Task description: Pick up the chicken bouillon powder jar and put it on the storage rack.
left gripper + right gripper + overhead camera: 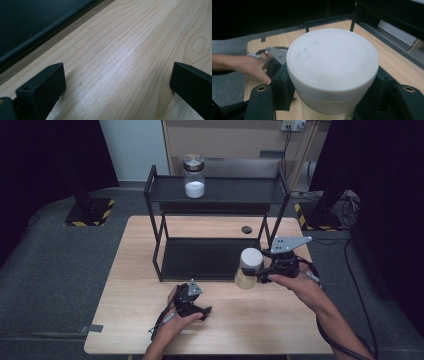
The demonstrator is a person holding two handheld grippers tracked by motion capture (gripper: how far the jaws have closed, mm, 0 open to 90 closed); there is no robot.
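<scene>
My right gripper (260, 274) is shut on a jar with a white lid (249, 268), held above the table just in front of the black shelf's lower tray (200, 260). In the right gripper view the jar's white lid (332, 62) sits between the black jaws, its pale body below. My left gripper (202, 312) rests low on the wooden table (250, 320), jaws open with bare wood between them; its fingers (42, 90) stand wide apart. A second jar (194, 176) with a metal lid and white powder stands on the shelf's top tier.
The two-tier black metal shelf (217, 190) takes up the table's back half. A small dark round hole (246, 229) lies behind the lower tray. Dark stands with striped bases (90, 212) flank the table on the floor.
</scene>
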